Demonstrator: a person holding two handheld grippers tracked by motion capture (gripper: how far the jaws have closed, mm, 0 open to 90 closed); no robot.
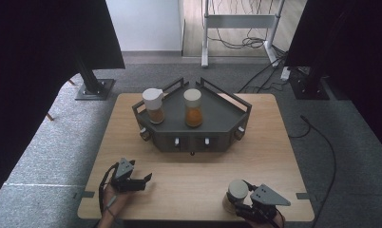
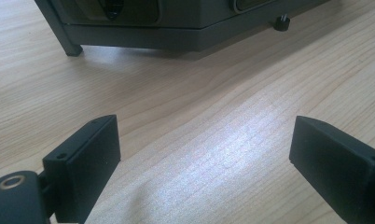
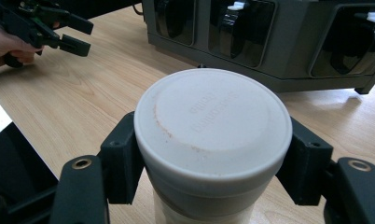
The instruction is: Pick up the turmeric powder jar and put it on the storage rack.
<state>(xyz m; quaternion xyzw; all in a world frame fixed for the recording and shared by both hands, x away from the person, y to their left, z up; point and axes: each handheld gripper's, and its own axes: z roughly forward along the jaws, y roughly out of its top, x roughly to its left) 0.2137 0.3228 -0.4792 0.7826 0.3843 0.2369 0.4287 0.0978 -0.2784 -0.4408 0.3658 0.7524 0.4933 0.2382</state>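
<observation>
My right gripper (image 1: 244,205) sits at the near edge of the table (image 1: 198,190), on my right side, and its jaws are pinched on the jar (image 1: 236,194) with the pale lid. In the right gripper view the two pads (image 3: 122,158) press on the jar (image 3: 212,140) from either side, just under the lid's rim, with the lid face turned up toward the camera. The jar stands upright on the wood, so its long axis runs straight up and down while my jaws cross it level; I judge the grip fit for a plain lift. My left gripper (image 1: 142,181) rests near the same edge on my left, well apart from the jar, its jaws spread with nothing but bare tabletop between them, as the left gripper view shows (image 2: 202,154). The right hand is therefore the one on the work, and the left is idle. Farther off, across the middle of the table, stands the dark rack (image 1: 227,118), ahead of the jar and a little to its left. Two more jars already stand upright on its top, one with brownish filling (image 1: 154,105) at the left and one with orange filling (image 1: 193,108) beside it. If this jar is to join them, I judge the carry goes up, forward and slightly left, clearing the rack's raised rail.
</observation>
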